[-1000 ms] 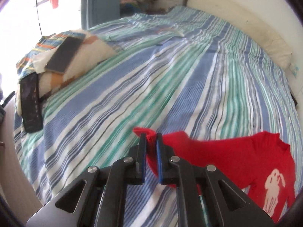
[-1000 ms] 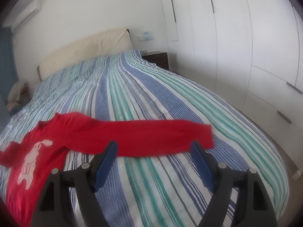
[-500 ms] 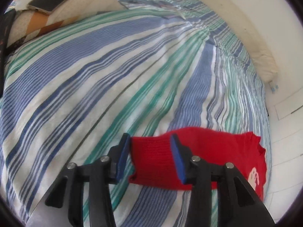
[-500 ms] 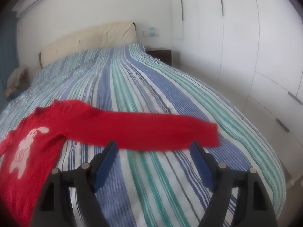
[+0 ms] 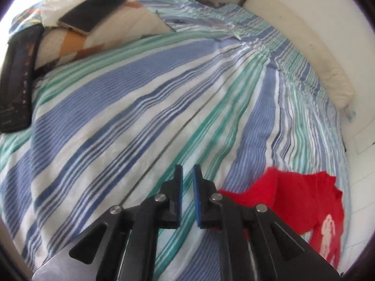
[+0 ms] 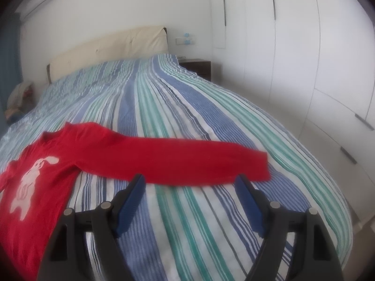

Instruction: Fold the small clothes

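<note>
red sweater (image 6: 98, 154) flat on the bed (image 6: 211, 121), sleeve outstretched.
right gripper (image 6: 189, 182) wide, empty, nearest; sleeve ran left-right just beyond its fingers. left gripper (image 5: 187, 173) narrow, empty, sweater to its right.

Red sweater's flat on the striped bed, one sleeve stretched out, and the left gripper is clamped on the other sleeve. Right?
Not quite. In the left wrist view the left gripper holds nothing: only striped bedding shows in its narrow gap, with the red sweater lying beside it. The rest stands.
</note>
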